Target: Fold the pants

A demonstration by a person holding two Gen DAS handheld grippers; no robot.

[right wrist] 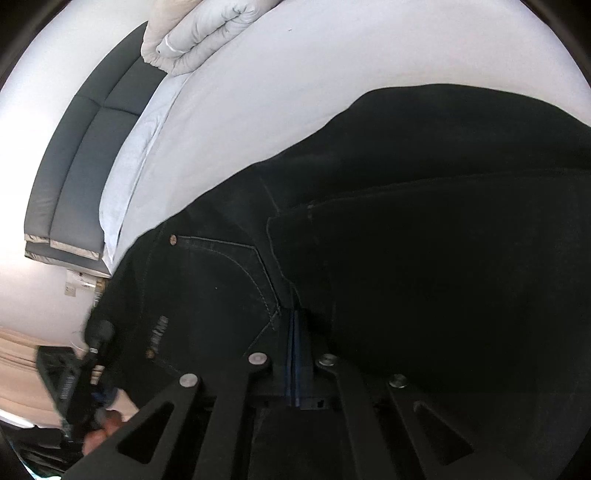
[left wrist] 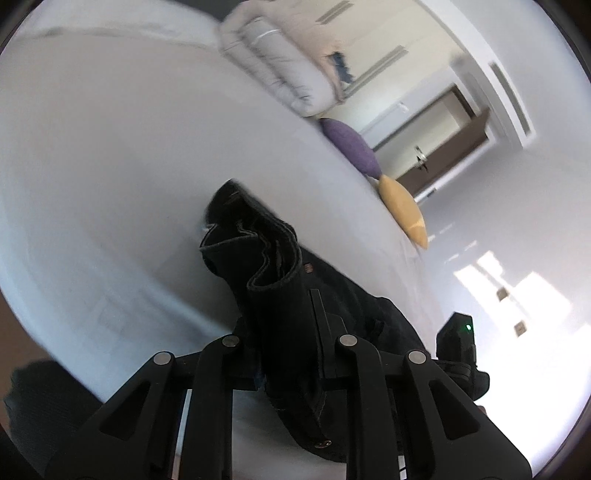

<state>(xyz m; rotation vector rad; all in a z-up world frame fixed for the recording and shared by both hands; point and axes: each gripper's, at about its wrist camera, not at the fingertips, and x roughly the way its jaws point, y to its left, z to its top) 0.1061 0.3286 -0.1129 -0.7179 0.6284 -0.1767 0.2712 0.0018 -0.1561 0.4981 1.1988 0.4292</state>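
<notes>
Black denim pants [left wrist: 273, 280] lie on a white bed [left wrist: 110, 155], and both claws have hold of them. In the left wrist view the left claw [left wrist: 291, 332] stands nearly closed on a bunched fold of the cloth, which rises from between its fingers toward 12 o'clock, its stitched hems curling at the top; more of the dark cloth trails off toward 4 o'clock, where a black device with a green light [left wrist: 456, 343] shows. Toward 1 o'clock a folded white duvet [left wrist: 284, 62] sits at the bed's far edge, with a purple cushion [left wrist: 351, 146] just below it and a yellow cushion [left wrist: 404, 206] touching the purple one's lower end; a brown door [left wrist: 450, 147] stands beyond them at 2 o'clock. In the right wrist view the right claw [right wrist: 295, 354] is fully shut, its two blue-edged pads pressed together on the pants [right wrist: 406, 240] close to the point of a stitched pocket [right wrist: 221, 280] that lies at 9 o'clock from it. The cloth fills the lower and right parts of that view, one layer lapping over another. White sheet shows toward 12 o'clock, the duvet [right wrist: 199, 33] at 11 o'clock, and a dark padded headboard [right wrist: 85, 158] at 10 o'clock. Near 8 o'clock the other tool [right wrist: 81, 376] and a bit of a hand [right wrist: 107, 428] appear, blurred.
</notes>
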